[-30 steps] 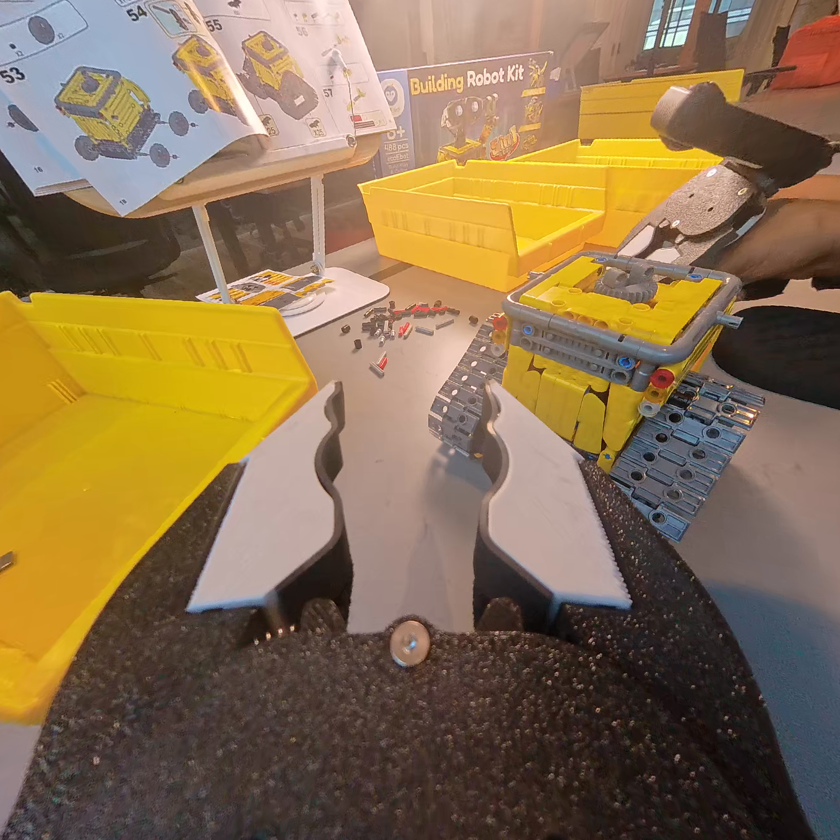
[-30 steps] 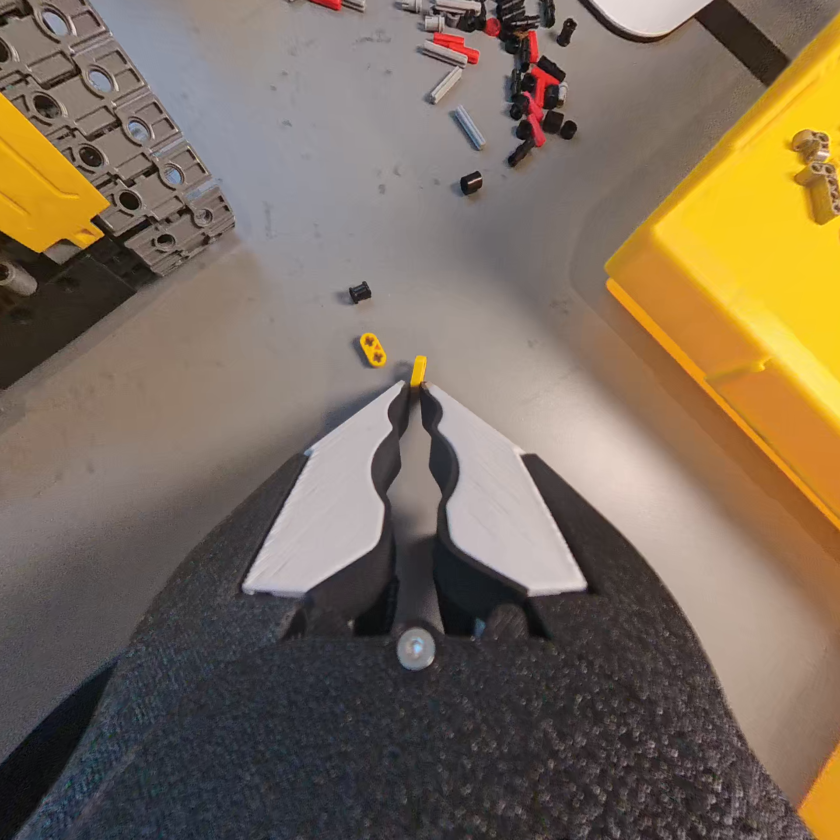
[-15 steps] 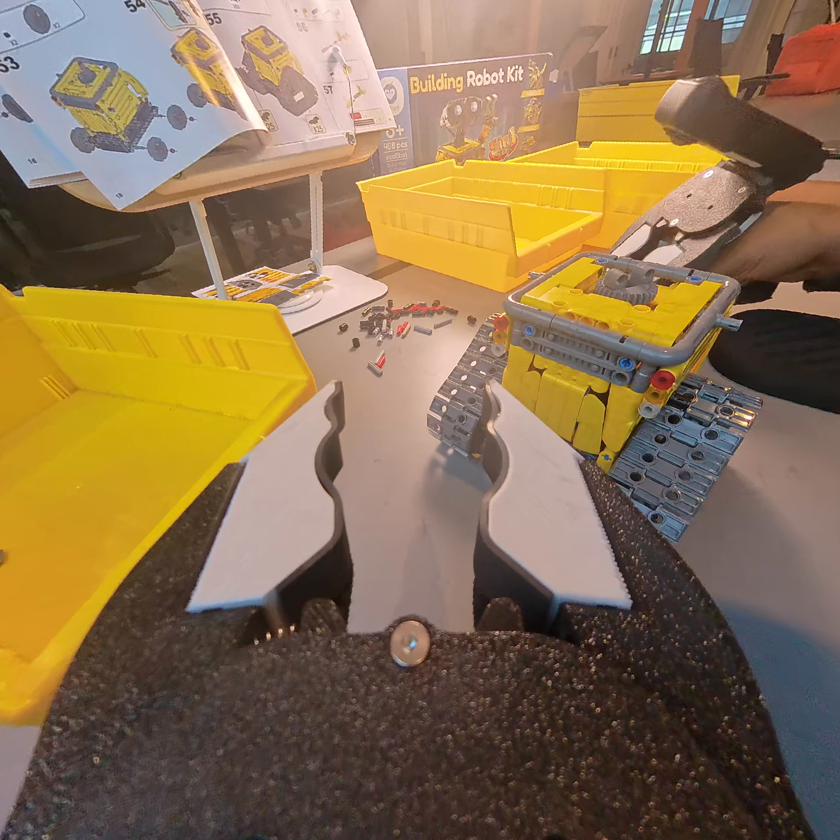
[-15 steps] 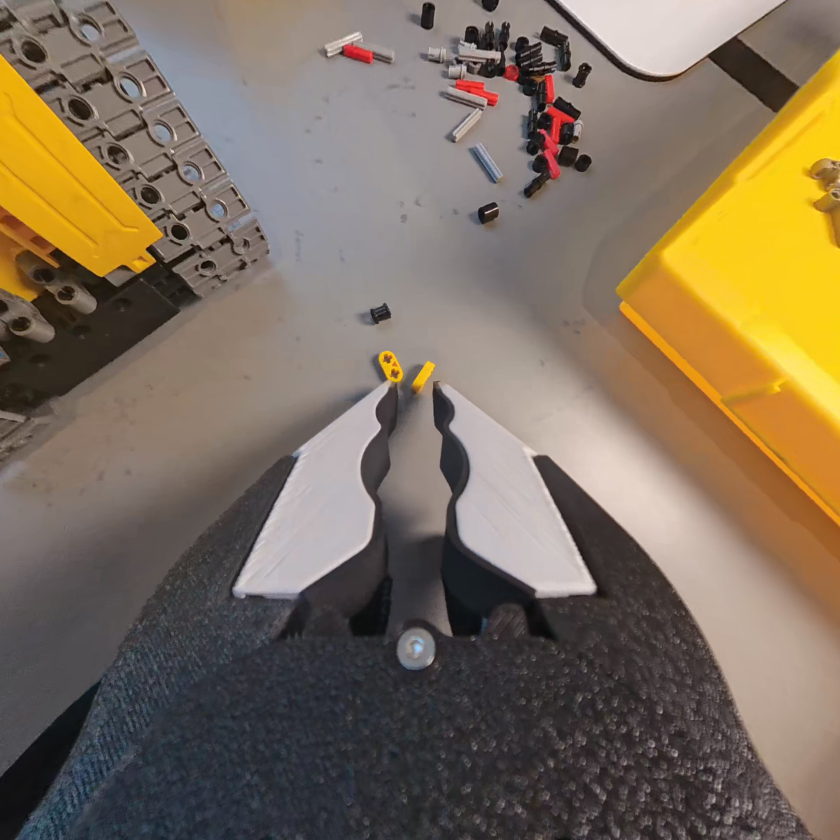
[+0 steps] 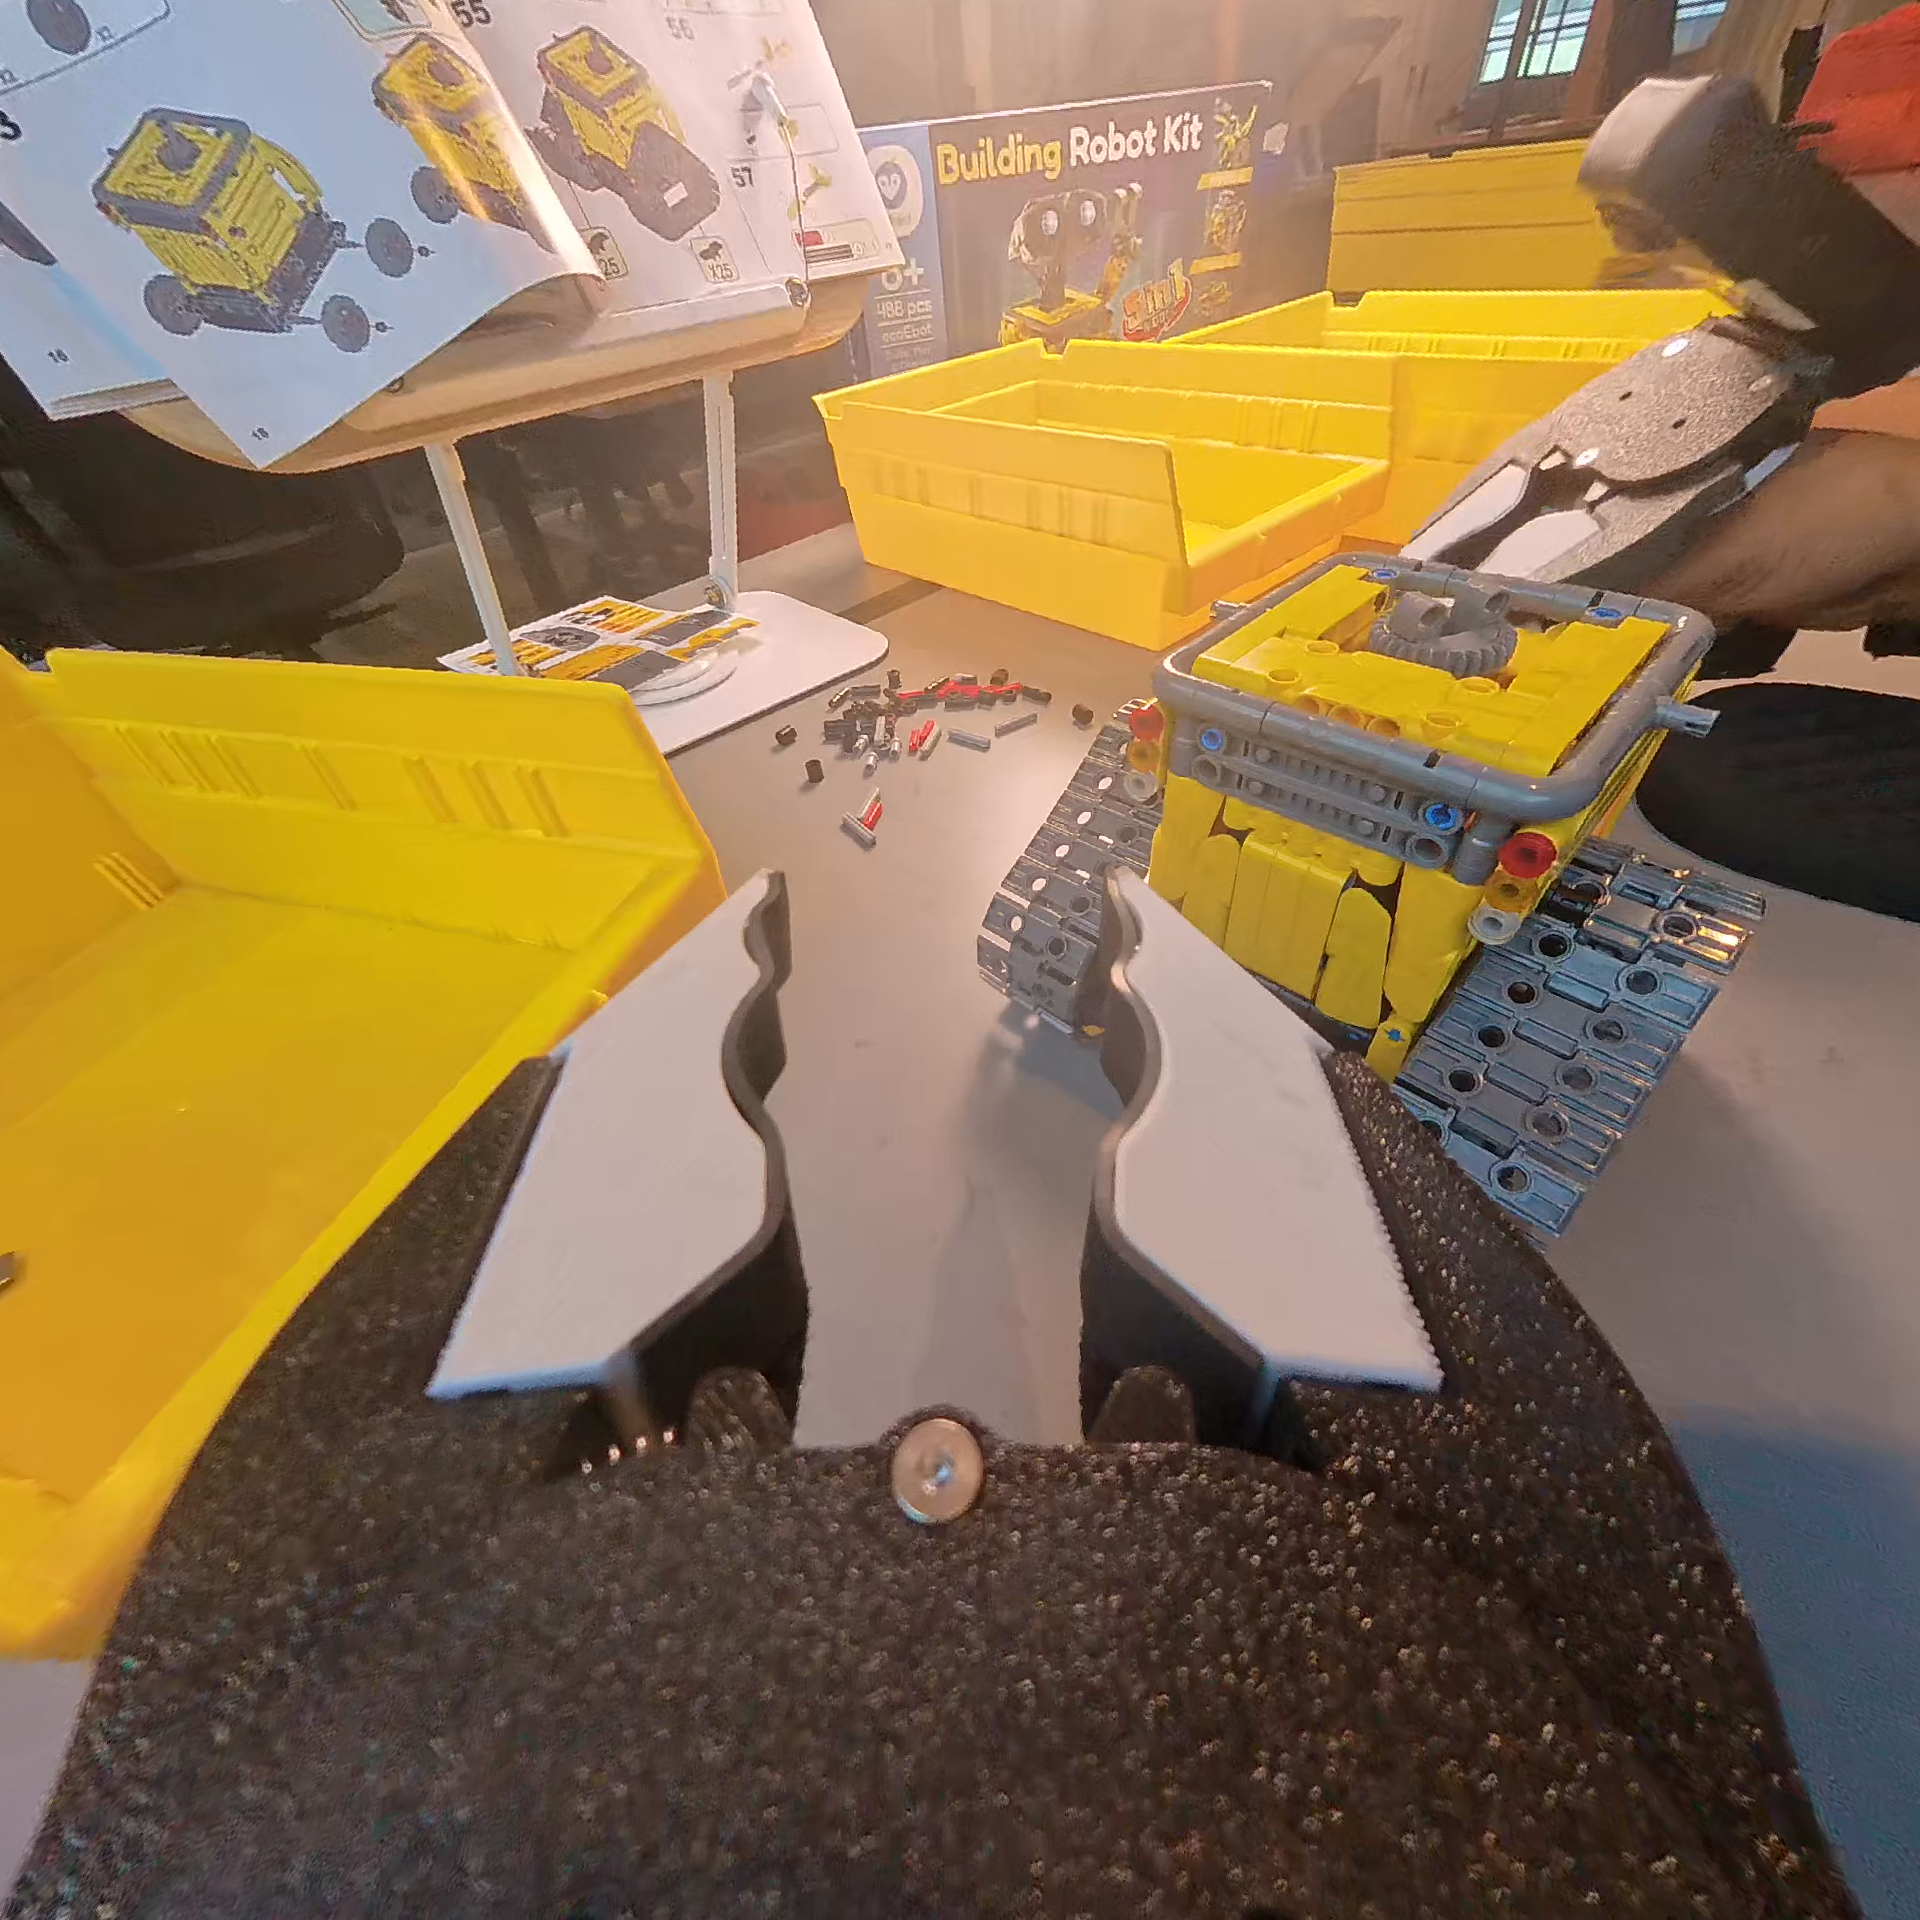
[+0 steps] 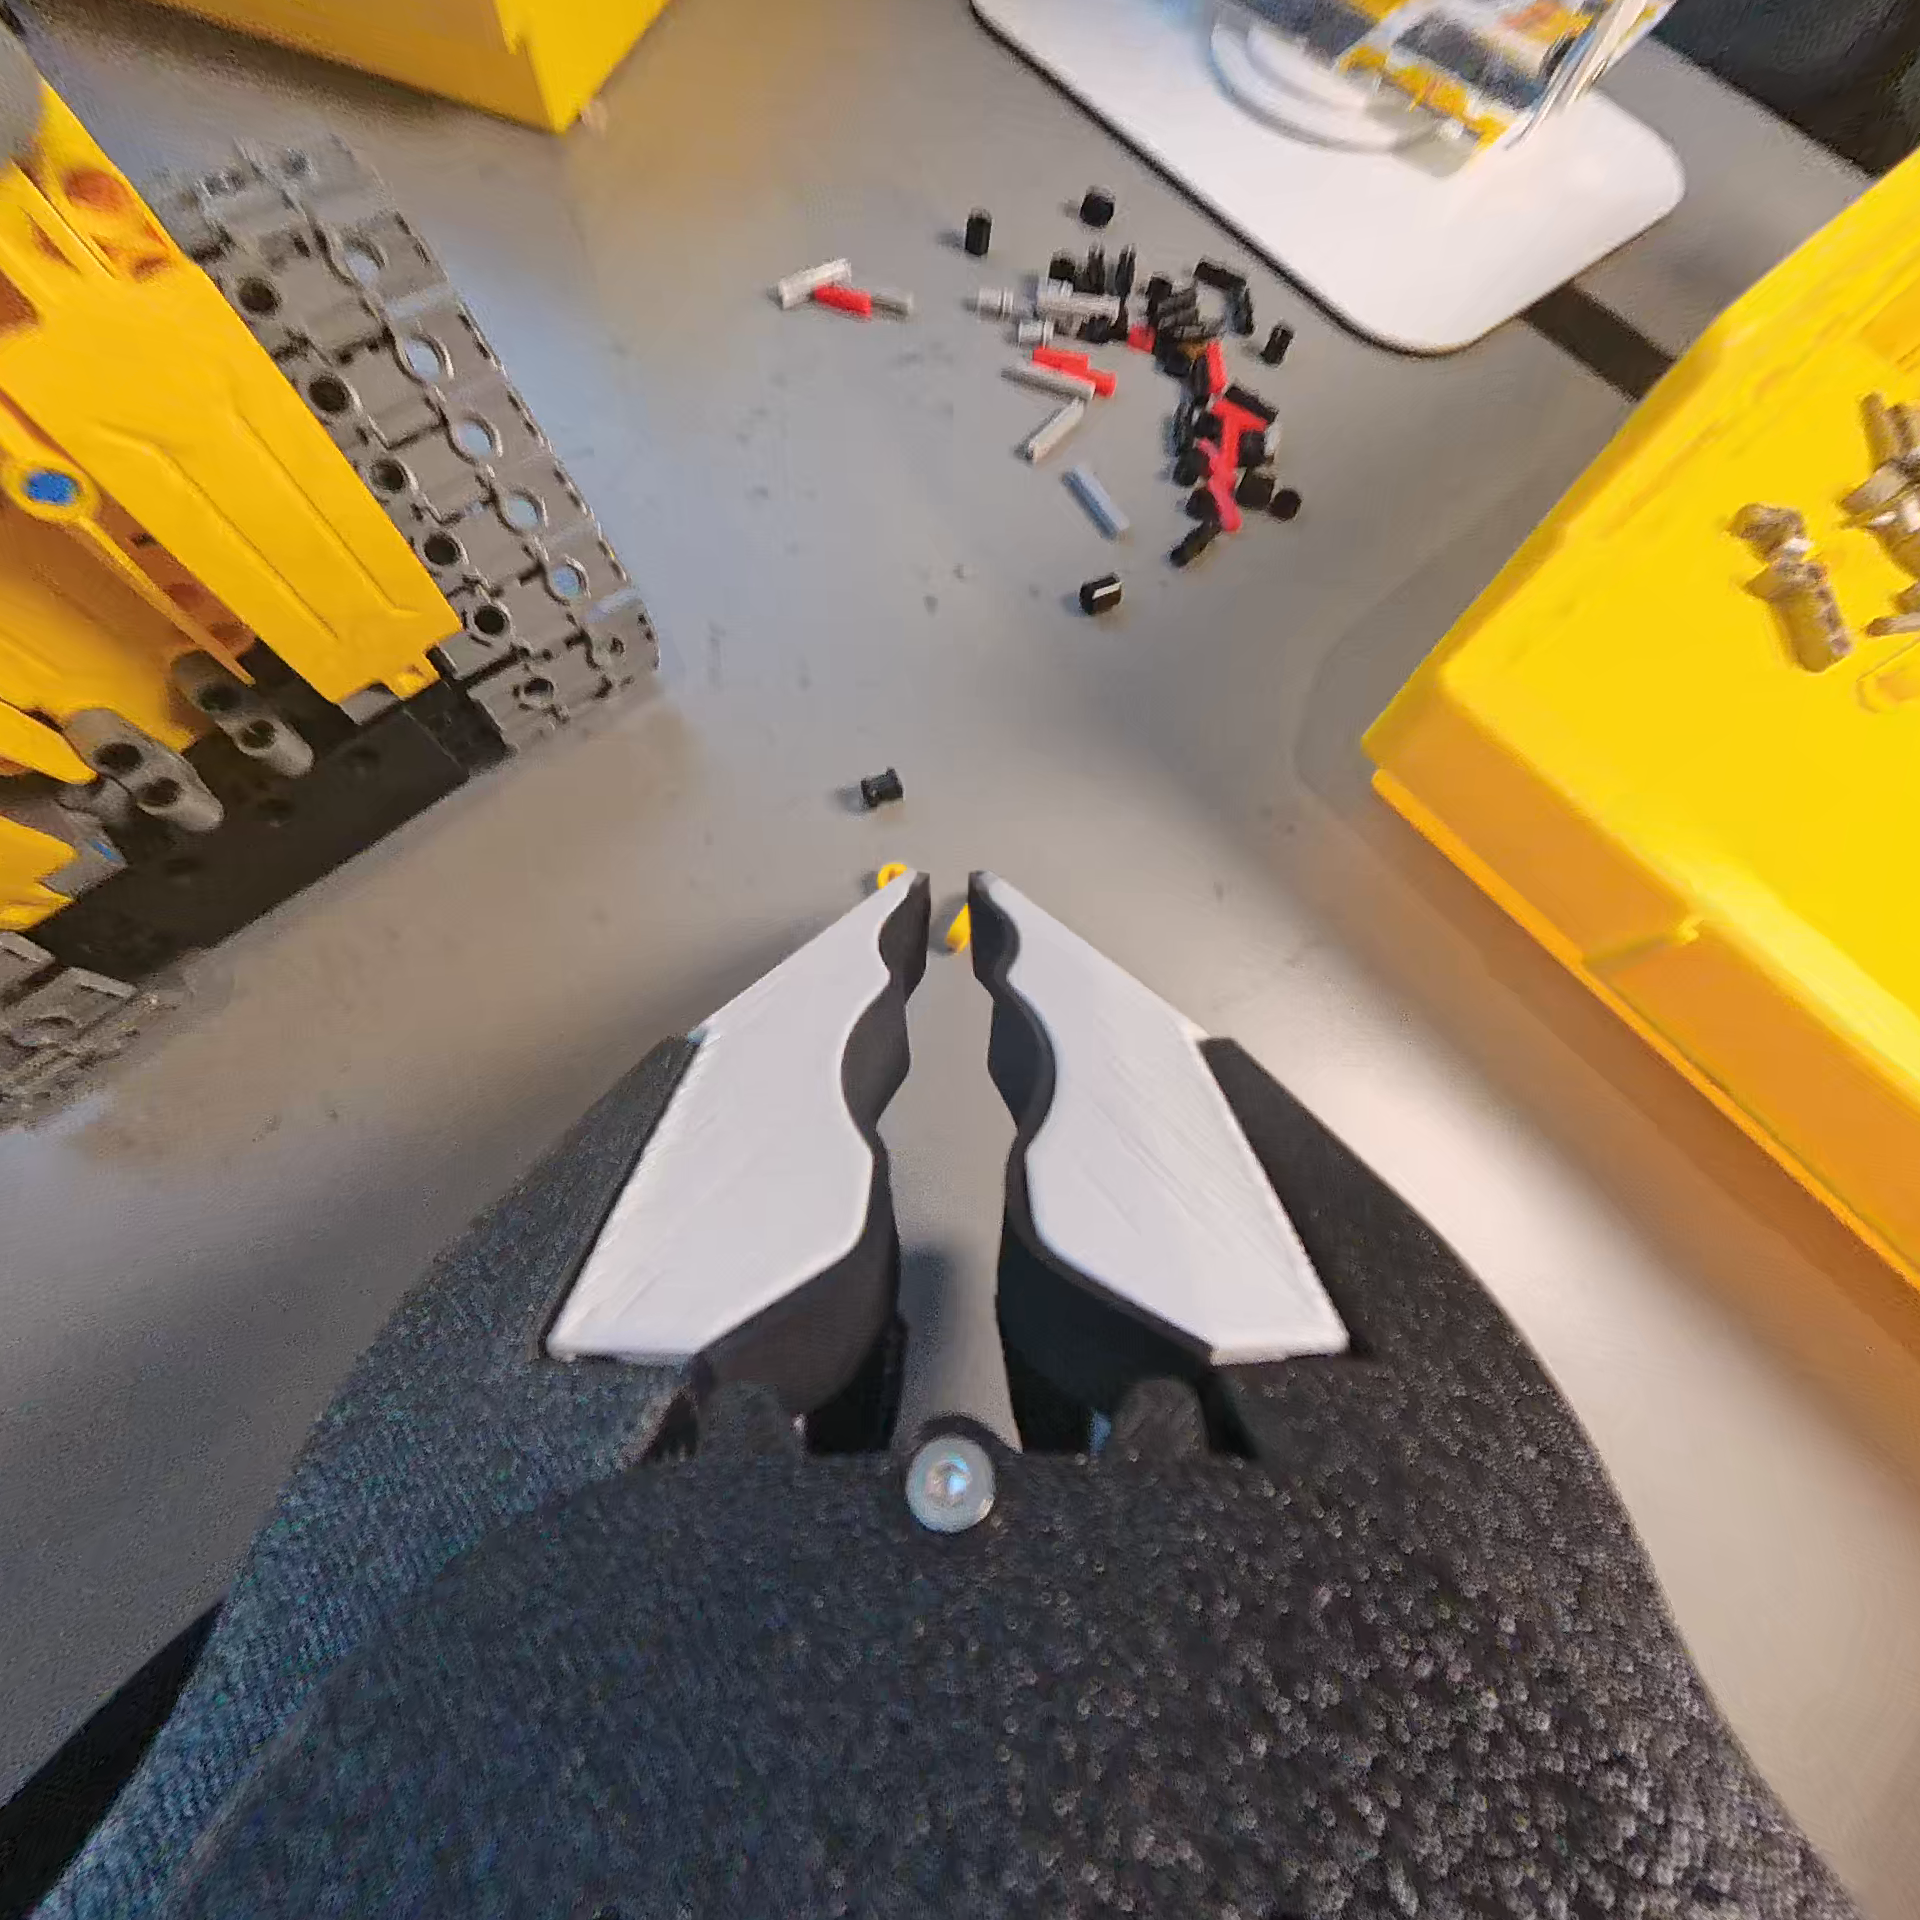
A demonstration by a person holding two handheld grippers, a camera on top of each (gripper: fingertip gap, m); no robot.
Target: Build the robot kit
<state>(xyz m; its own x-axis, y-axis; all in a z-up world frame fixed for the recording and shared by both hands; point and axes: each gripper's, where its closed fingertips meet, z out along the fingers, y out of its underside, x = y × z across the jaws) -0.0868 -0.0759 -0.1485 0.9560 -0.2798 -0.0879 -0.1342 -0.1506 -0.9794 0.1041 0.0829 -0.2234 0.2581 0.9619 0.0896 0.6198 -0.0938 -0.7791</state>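
My right gripper (image 6: pixel 948 883) is low over the grey table, its jaws narrowed to a small gap. A small yellow piece (image 6: pixel 958 928) lies between the pads, against the right pad with a gap to the left pad, so it is not gripped. A second small yellow piece (image 6: pixel 888 875) peeks out beside the left fingertip. A black bush (image 6: pixel 881 790) lies just ahead. My left gripper (image 5: pixel 945 883) is open and empty, with its right finger close to the grey track of the yellow tracked robot model (image 5: pixel 1382 810). The model also shows in the right wrist view (image 6: pixel 208 468).
A pile of black, red and grey pins (image 6: pixel 1164 384) lies farther ahead. A yellow bin (image 6: pixel 1662 779) holding grey parts is to the right; it shows at the left in the left wrist view (image 5: pixel 260 987). More yellow bins (image 5: pixel 1091 488), a kit box (image 5: pixel 1070 208) and an instruction booklet (image 5: pixel 312 187) on a stand lie beyond. Tip to tip, the grippers are about 25 centimeters apart. The black bush (image 6: pixel 881 790) is closer to my right gripper, around 5 centimeters from its tips; the left tips are 25 centimeters off.
My right gripper was shut on the small yellow piece, then opened and left it on the table. Its jaws have now narrowed around the piece again. The left gripper has barely moved.
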